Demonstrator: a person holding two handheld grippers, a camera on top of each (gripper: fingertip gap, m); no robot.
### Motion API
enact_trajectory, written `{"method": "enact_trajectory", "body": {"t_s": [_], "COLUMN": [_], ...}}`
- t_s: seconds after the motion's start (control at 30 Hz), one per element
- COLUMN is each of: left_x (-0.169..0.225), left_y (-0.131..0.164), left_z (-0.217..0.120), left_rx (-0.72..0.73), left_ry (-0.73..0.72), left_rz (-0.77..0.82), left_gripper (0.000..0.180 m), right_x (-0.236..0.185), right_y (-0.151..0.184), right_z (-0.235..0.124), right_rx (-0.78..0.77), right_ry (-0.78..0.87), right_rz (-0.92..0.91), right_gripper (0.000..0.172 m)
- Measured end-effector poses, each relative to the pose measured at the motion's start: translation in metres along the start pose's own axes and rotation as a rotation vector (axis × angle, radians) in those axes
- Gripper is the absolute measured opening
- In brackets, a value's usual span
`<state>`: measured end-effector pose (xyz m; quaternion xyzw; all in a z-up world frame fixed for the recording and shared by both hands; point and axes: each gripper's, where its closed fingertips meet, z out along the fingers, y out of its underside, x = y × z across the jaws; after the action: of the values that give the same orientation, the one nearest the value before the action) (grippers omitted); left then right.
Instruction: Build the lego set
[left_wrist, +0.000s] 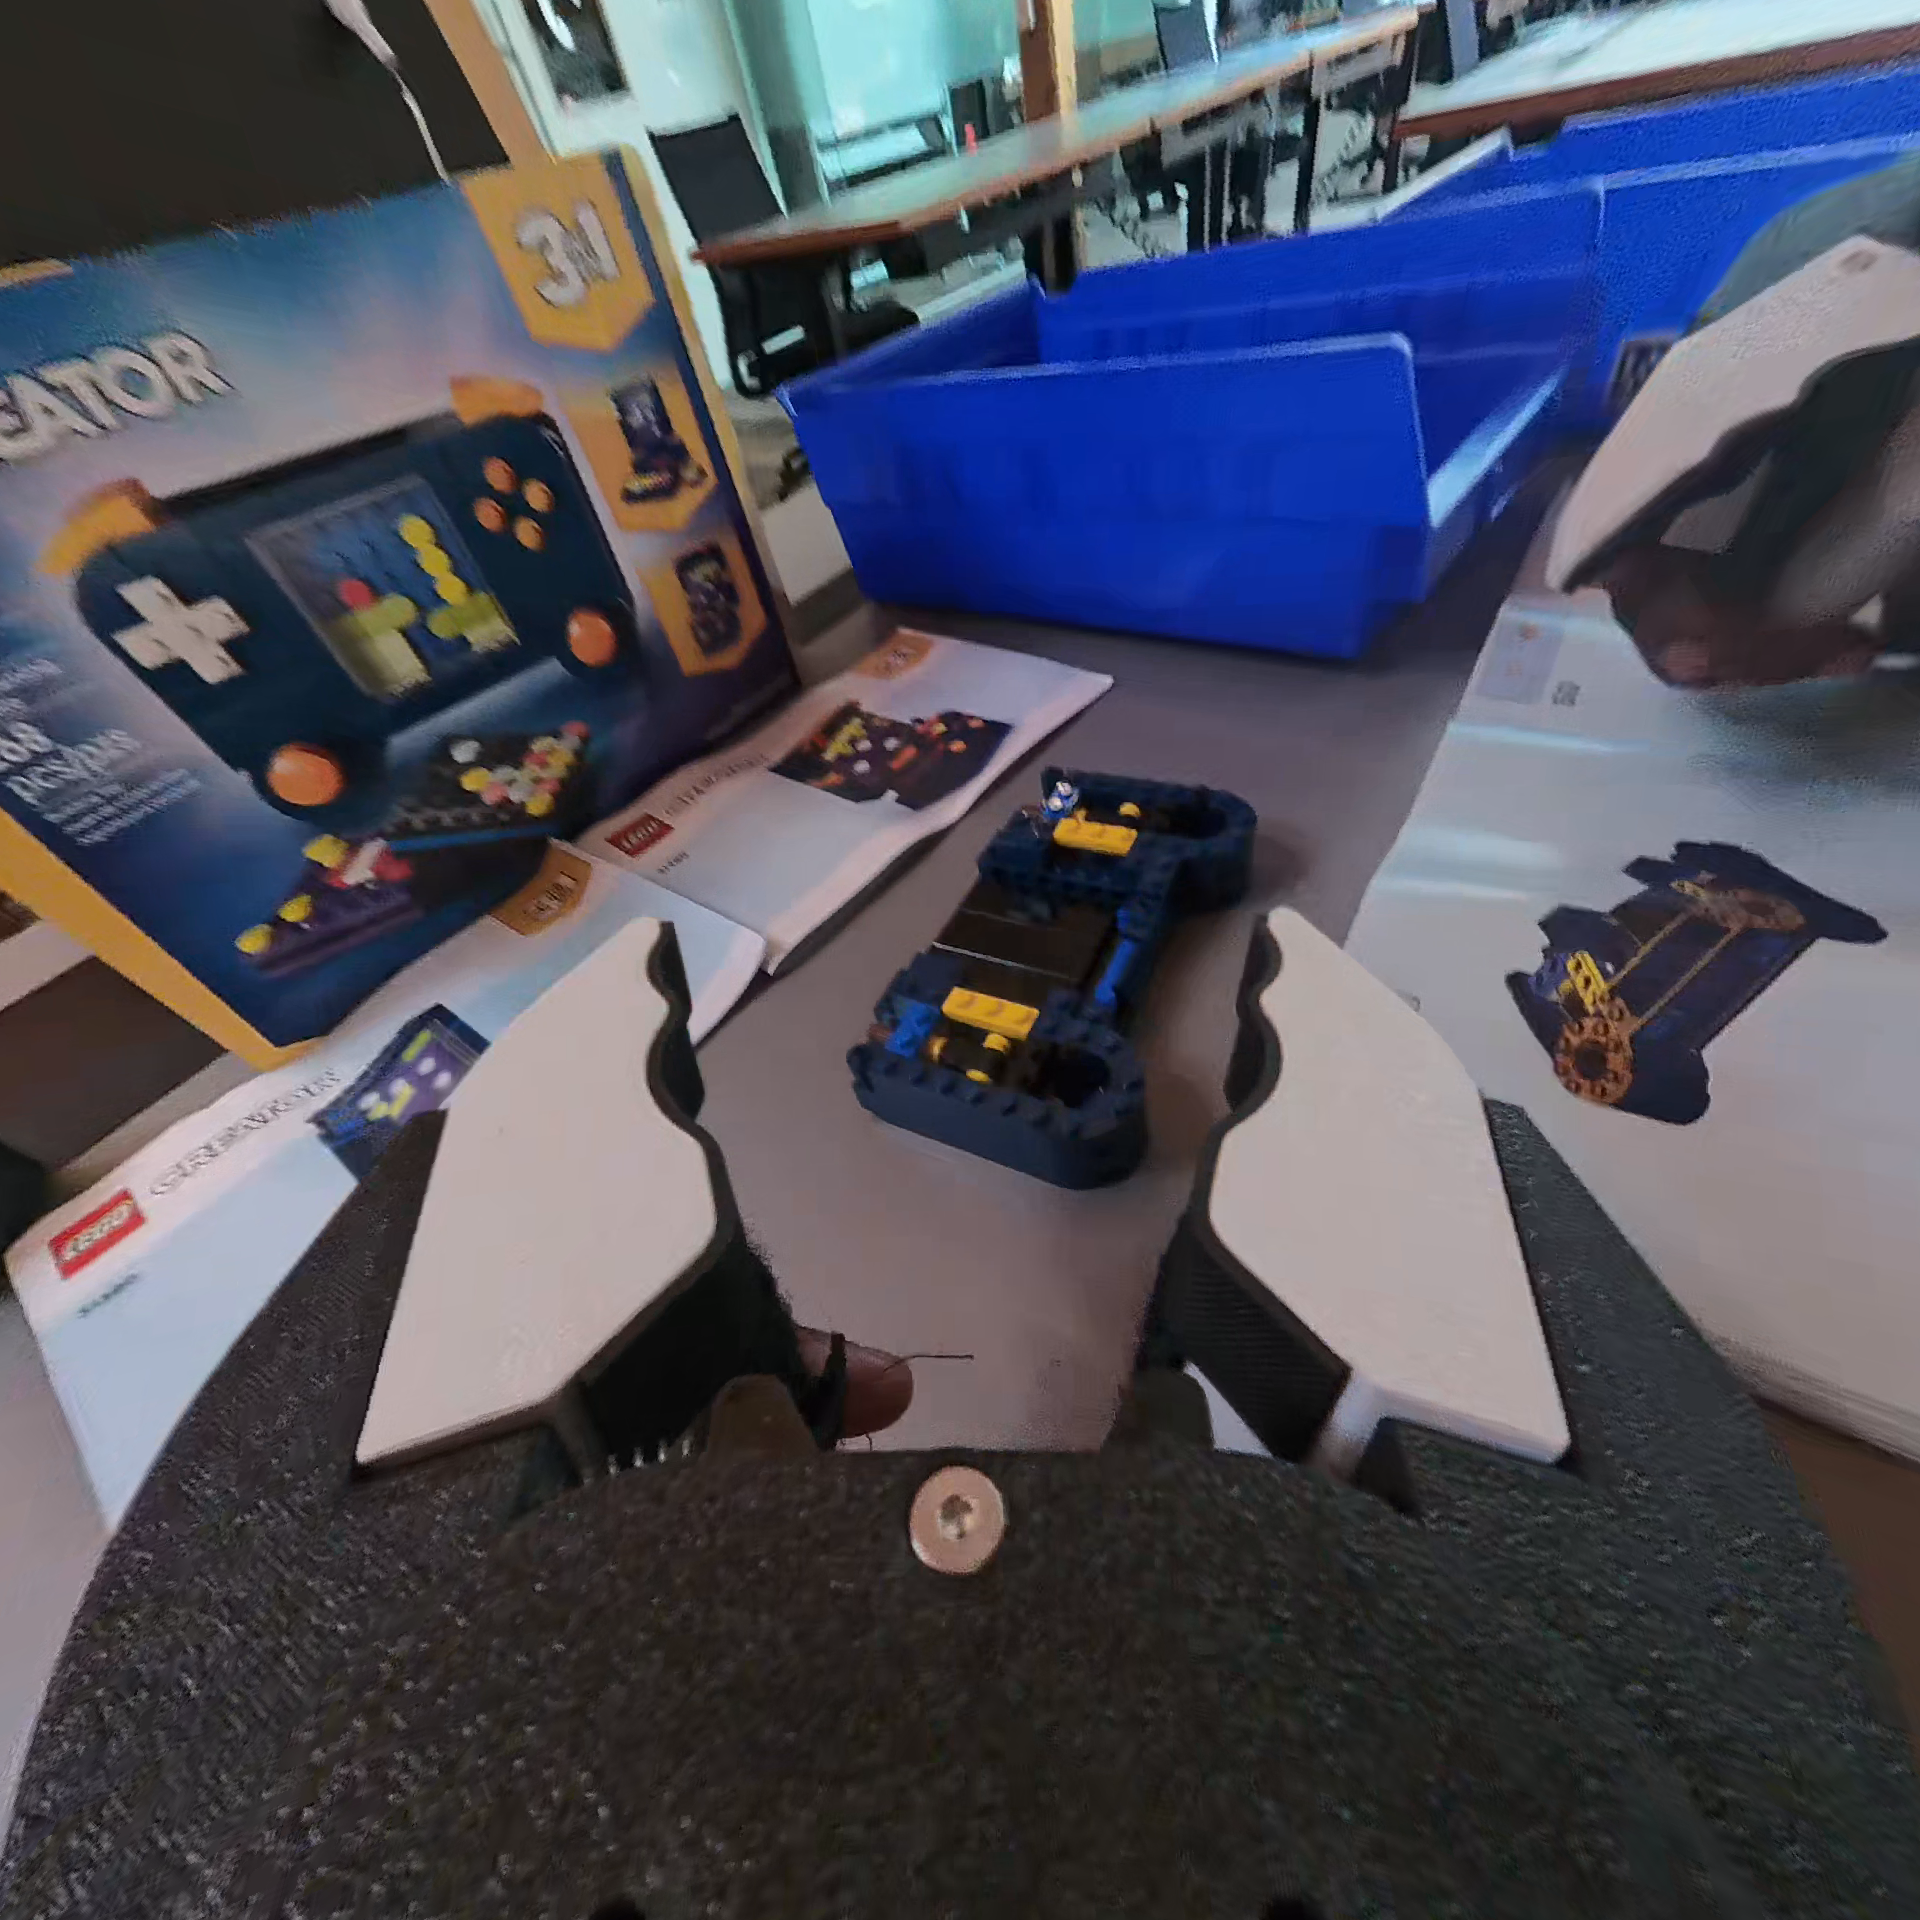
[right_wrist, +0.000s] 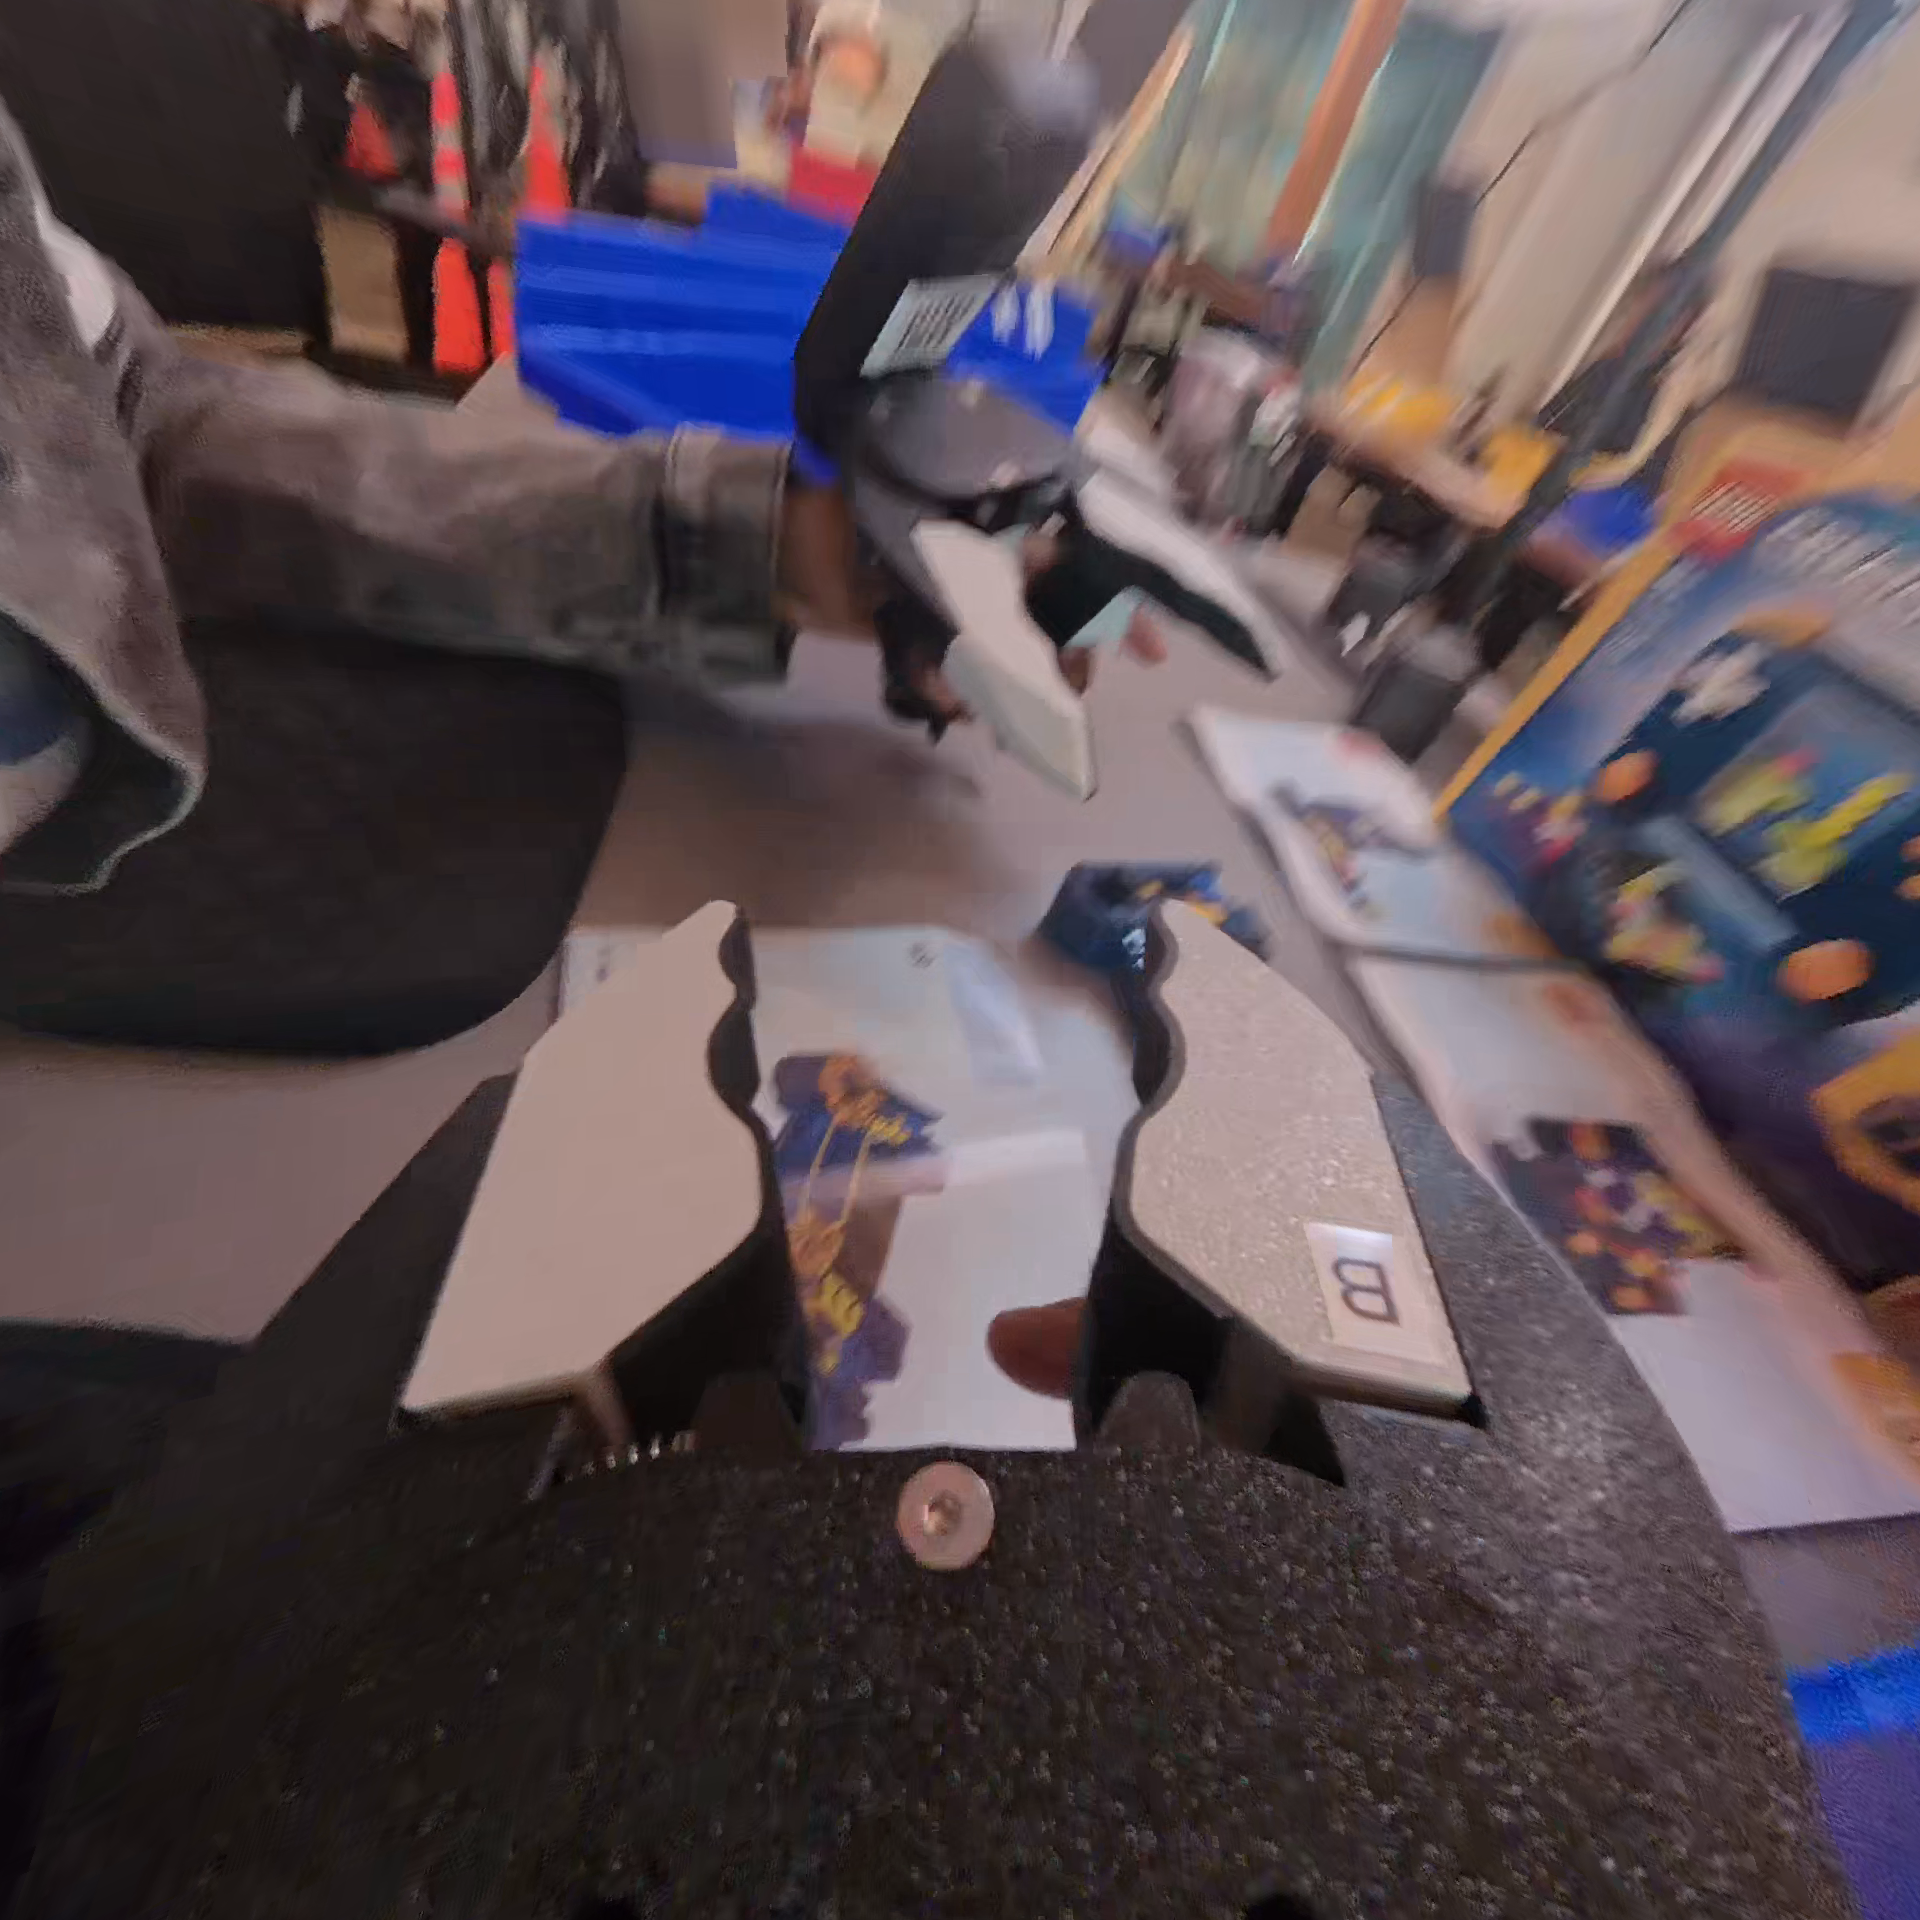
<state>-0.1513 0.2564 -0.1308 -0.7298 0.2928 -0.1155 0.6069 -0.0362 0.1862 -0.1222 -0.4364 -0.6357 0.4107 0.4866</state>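
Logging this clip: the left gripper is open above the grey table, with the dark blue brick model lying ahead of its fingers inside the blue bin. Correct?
Not quite. The brick model lies on the grey table, not inside the blue bin behind it, as the left wrist view shows. The left gripper is open.

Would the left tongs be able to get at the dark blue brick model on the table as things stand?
Probably yes. The left tongs stand open and bare, and the dark blue brick model lies just ahead of their tips on bare grey table. The booklets and the blue bin lie aside.
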Motion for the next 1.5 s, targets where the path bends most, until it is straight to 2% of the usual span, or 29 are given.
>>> {"method": "enact_trajectory", "body": {"t_s": [0.07,0.2,0.27,0.6,0.63,0.67,0.7,0.77,0.83,0.93,1.0,1.07,1.13,1.2,1.23,1.27,1.33,1.37,1.4,1.43,1.5], "left_x": [0.005,0.008,0.008,0.012,0.006,-0.002,-0.009,-0.026,-0.044,-0.062,-0.062,-0.059,-0.056,-0.052,-0.052,-0.057,-0.069,-0.073,-0.074,-0.072,-0.068], "left_y": [0.016,0.04,0.043,0.047,0.042,0.034,0.023,-0.001,-0.019,-0.033,-0.041,-0.043,-0.04,-0.036,-0.033,-0.03,-0.026,-0.024,-0.023,-0.023,-0.027], "left_z": [0.005,0.013,0.014,0.014,0.013,0.012,0.009,-0.003,-0.018,-0.037,-0.043,-0.041,-0.036,-0.031,-0.029,-0.031,-0.042,-0.046,-0.05,-0.051,-0.051], "left_rx": [-0.087,-0.234,-0.255,-0.276,-0.246,-0.191,-0.117,0.057,0.227,0.442,0.524,0.509,0.451,0.391,0.364,0.342,0.324,0.318,0.318,0.328,0.363], "left_ry": [0.02,0.026,0.02,0.023,-0.015,-0.063,-0.111,-0.21,-0.286,-0.299,-0.257,-0.258,-0.296,-0.315,-0.331,-0.378,-0.48,-0.501,-0.494,-0.465,-0.4], "left_rz": [0.025,0.027,0.04,0.078,0.078,0.082,0.078,0.014,-0.129,-0.353,-0.396,-0.351,-0.24,-0.146,-0.123,-0.106,-0.068,-0.074,-0.102,-0.146,-0.209], "left_gripper": [0.096,0.097,0.097,0.089,0.087,0.086,0.085,0.082,0.087,0.1,0.1,0.105,0.114,0.114,0.111,0.098,0.064,0.044,0.014,0.004,0.002], "right_x": [-0.014,-0.027,-0.027,-0.025,-0.02,-0.011,-0.002,0.017,0.037,0.068,0.08,0.083,0.085,0.085,0.085,0.084,0.078,0.078,0.079,0.079,0.08], "right_y": [0.024,0.084,0.084,0.083,0.074,0.058,0.035,-0.015,-0.052,-0.061,-0.061,-0.062,-0.063,-0.066,-0.067,-0.068,-0.068,-0.068,-0.066,-0.064,-0.061], "right_z": [0.005,0.004,0.001,-0.003,-0.001,0.002,0.002,-0.01,-0.037,-0.064,-0.074,-0.08,-0.084,-0.089,-0.092,-0.094,-0.096,-0.097,-0.097,-0.095,-0.093], "right_rx": [-0.157,-0.553,-0.572,-0.561,-0.529,-0.438,-0.304,0.013,0.282,0.385,0.431,0.459,0.47,0.49,0.502,0.514,0.522,0.518,0.509,0.498,0.486], "right_ry": [-0.097,-0.161,-0.164,-0.162,-0.131,-0.068,0.004,0.156,0.331,0.504,0.567,0.597,0.618,0.636,0.638,0.634,0.605,0.603,0.603,0.594,0.582], "right_rz": [0.056,0.155,0.221,0.163,0.118,0.052,-0.017,-0.147,-0.209,-0.1,-0.037,-0.039,-0.048,-0.058,-0.062,-0.064,-0.089,-0.092,-0.085,-0.073,-0.041], "right_gripper": [0.055,0.062,0.06,0.06,0.056,0.048,0.047,0.051,0.062,0.074,0.08,0.083,0.082,0.075,0.068,0.056,0.006,0.0,0.0,0.0,0.0]}}
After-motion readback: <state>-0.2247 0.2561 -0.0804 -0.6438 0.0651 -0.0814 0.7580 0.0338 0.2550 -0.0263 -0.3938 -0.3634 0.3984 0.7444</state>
